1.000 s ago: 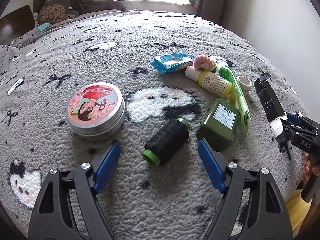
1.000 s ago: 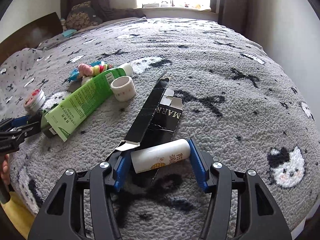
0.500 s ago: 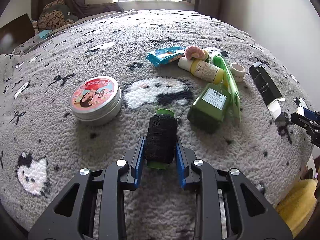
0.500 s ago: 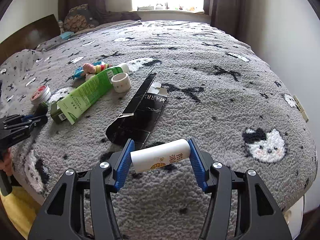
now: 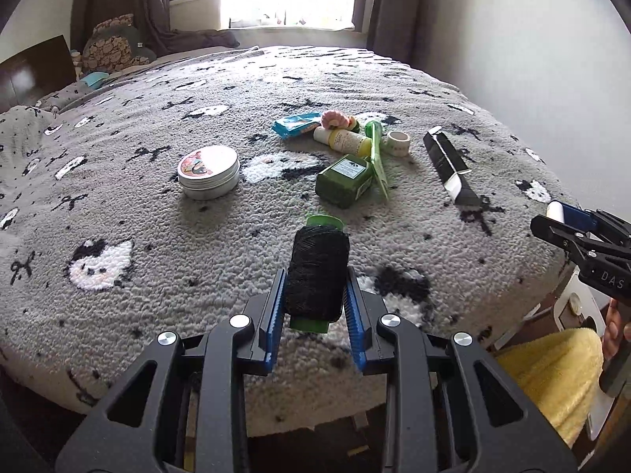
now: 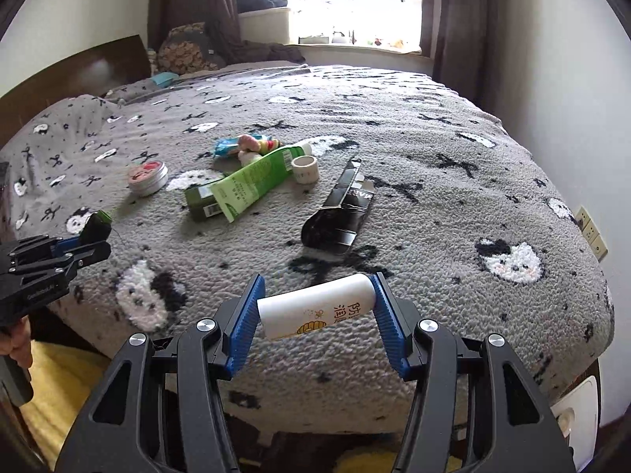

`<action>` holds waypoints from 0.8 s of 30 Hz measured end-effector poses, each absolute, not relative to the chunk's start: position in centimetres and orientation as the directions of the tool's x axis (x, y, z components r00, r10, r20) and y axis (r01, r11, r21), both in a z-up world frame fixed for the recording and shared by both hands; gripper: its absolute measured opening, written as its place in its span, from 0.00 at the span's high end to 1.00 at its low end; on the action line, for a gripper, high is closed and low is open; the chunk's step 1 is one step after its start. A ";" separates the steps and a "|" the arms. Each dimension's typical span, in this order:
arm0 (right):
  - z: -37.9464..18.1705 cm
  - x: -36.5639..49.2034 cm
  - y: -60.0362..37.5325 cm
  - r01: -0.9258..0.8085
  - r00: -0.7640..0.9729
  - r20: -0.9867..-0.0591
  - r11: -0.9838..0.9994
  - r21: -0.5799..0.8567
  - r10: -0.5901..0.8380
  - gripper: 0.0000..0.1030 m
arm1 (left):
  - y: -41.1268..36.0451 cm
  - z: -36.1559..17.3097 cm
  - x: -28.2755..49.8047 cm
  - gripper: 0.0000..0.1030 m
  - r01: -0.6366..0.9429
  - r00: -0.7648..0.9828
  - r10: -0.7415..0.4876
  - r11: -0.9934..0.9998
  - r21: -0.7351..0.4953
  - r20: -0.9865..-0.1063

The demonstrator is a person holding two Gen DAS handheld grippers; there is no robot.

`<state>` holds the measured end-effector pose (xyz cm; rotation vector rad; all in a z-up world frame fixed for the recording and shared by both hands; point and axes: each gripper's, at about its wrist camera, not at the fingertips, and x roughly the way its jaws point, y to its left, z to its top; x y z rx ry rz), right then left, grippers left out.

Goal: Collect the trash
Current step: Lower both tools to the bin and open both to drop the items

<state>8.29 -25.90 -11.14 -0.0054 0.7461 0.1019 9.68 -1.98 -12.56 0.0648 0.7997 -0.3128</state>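
Thread spool [image 5: 316,272] — clenched in left claw [image 5: 314,307] | white tube [image 6: 317,305] — right claw [image 6: 315,315] grips, label part-hidden

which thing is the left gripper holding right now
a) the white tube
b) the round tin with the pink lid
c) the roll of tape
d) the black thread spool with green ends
d: in the left wrist view the left gripper has its jaws pressed on both sides of the black thread spool, lifted off the blanket.

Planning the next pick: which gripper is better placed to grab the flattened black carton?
Neither is free: left gripper clamps the thread spool, right gripper the white tube. Once emptied, probably the right; the black carton lies nearer it.
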 end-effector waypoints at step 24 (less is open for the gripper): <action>-18.9 0.8 -19.8 -0.211 0.546 -0.815 0.973 0.092 0.195 0.46 | -2.3 -20.8 -0.8 0.74 0.337 0.464 -0.274 0.934 -0.118 -0.843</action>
